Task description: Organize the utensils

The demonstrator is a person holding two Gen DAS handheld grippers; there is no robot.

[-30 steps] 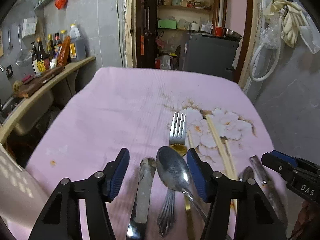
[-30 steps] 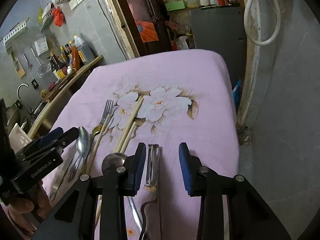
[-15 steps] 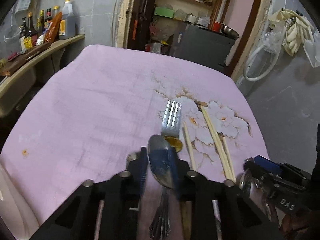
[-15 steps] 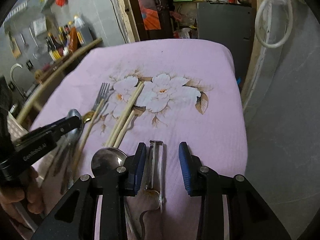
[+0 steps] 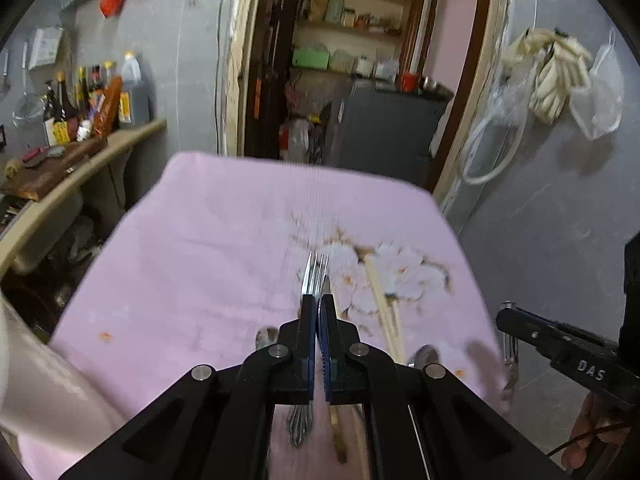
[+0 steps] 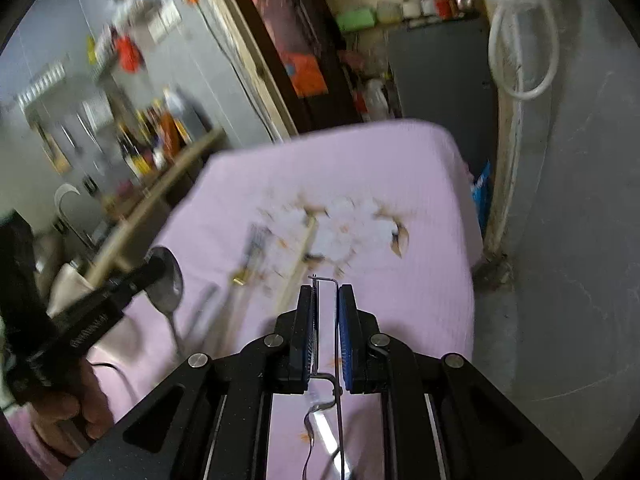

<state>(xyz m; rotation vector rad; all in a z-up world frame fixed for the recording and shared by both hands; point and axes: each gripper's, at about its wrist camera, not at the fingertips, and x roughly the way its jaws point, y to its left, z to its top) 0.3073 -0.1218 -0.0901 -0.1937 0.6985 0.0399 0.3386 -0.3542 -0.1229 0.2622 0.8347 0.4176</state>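
Left black gripper with blue pads point(image 5: 319, 312) angled down over pink flowered tablecloth point(image 5: 208, 248), clamped on shiny steel spoon point(image 6: 166, 280). Right gripper point(image 6: 326, 308) alongside, closing on wire-framed metal peeler point(image 6: 325, 344). Steel fork point(image 5: 314, 276) and pale wooden chopsticks point(image 5: 380, 300) flat on cloth; bottle-lined counter point(image 5: 80, 168) beyond.

A table covered by a pink cloth point(image 5: 208, 248) with a printed white flower pattern point(image 5: 384, 276) carries the utensils. A fork point(image 5: 314, 276) lies near the flowers, a pair of wooden chopsticks point(image 5: 382, 308) just beside it across the print, and a knife point(image 6: 200, 312) nearer the cloth's left part.
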